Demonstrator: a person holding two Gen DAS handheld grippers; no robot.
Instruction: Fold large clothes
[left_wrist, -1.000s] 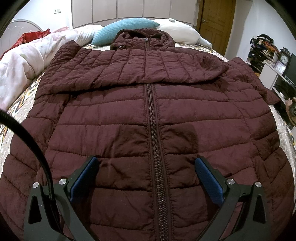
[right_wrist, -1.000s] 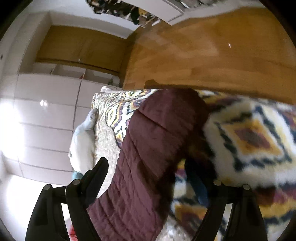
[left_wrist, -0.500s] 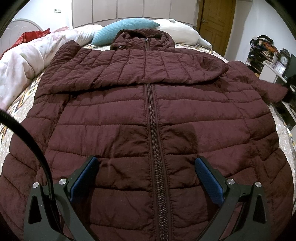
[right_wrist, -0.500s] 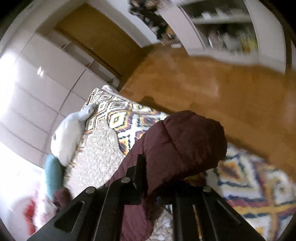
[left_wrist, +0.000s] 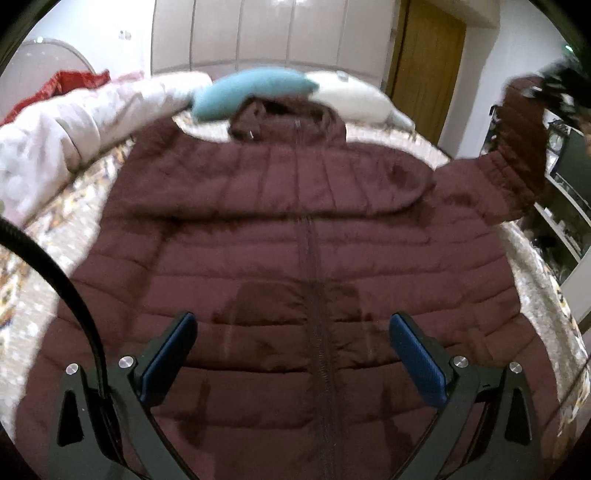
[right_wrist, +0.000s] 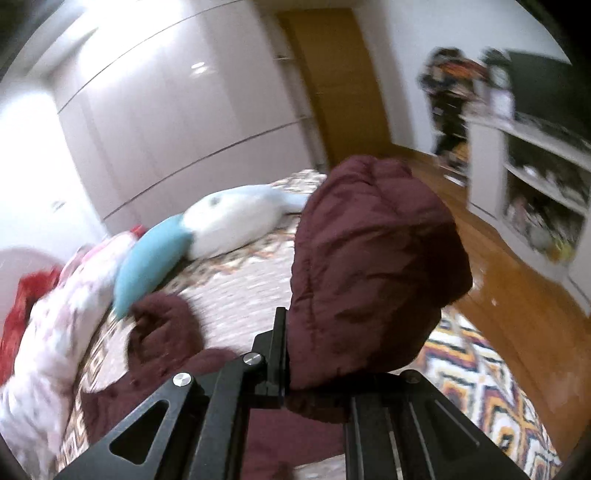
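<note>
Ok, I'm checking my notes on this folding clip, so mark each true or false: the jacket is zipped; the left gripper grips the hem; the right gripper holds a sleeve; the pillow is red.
1. The dark maroon quilted jacket is zipped shut. True.
2. The left gripper grips the hem. False: its jaws stand open above the jacket.
3. The right gripper is shut on the sleeve. True.
4. The long pillow behind the hood is red. False: it is light blue.

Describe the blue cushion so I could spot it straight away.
Look to the head of the bed, past the hood of the maroon puffer jacket. The teal pillow lies there between a pink-white quilt and a white plush, the only blue thing.
</note>
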